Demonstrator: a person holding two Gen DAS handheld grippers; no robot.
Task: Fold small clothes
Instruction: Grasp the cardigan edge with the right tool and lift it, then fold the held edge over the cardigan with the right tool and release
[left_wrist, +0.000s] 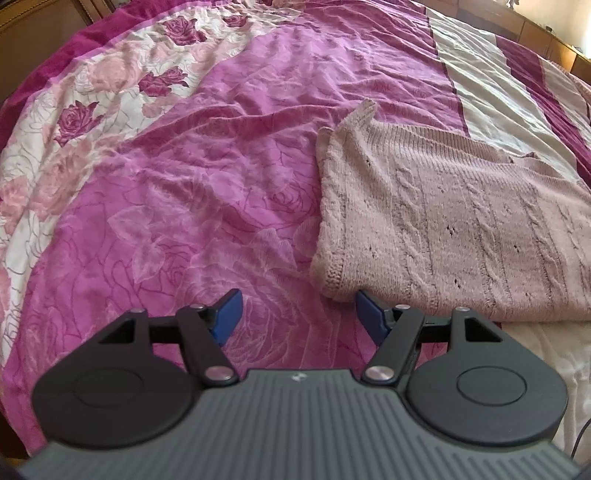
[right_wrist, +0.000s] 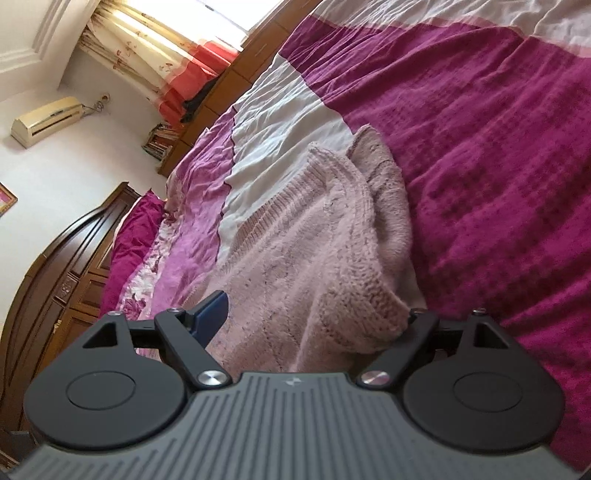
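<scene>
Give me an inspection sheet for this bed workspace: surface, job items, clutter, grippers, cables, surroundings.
Surface: bedspread, wrinkled, magenta and pink rose print with white bands.
Job's things: one pink cable-knit sweater lying on the bedspread, partly folded, layers bunched at one end in the right wrist view.
Clutter: nothing seen on the bed besides the sweater.
Grippers: left gripper open, at the sweater's near corner, holding nothing; right gripper open, with sweater fabric lying between its fingers, one fingertip hidden by the knit.
Cables: thin dark cord at the lower right edge of the left wrist view.
Surroundings: dark wooden headboard, wall air conditioner, curtains, stacked books.
</scene>
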